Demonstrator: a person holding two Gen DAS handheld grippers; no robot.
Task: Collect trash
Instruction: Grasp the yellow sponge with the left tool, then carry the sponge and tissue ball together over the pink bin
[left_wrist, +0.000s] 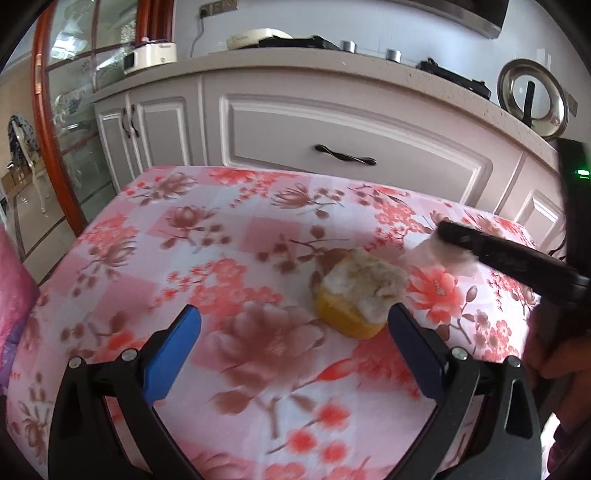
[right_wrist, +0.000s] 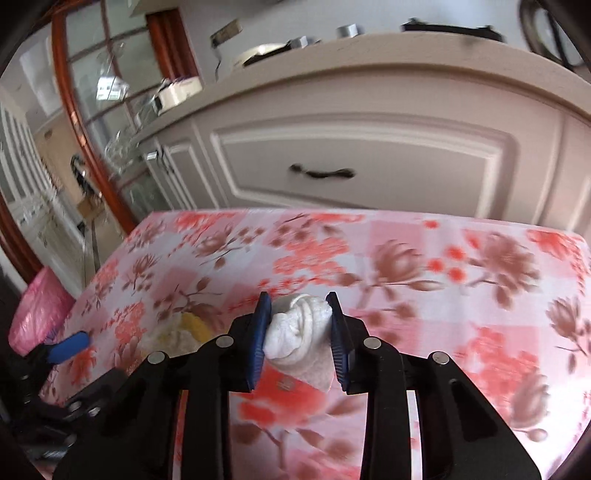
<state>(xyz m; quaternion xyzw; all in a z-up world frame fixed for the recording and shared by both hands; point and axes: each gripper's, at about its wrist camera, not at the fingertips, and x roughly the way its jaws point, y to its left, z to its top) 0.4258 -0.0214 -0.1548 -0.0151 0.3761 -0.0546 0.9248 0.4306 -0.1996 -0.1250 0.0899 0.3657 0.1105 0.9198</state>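
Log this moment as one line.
right claw: shut on crumpled tissue, lifted | left claw: open, empty | yellow peel: on floral tablecloth, beside left claw's right finger | pink bag: left of table

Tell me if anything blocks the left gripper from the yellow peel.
Nothing visible does. The left gripper is open, and the yellow peel lies on the tablecloth just ahead, beside its right finger. The right gripper, holding a tissue wad, is off to the side.
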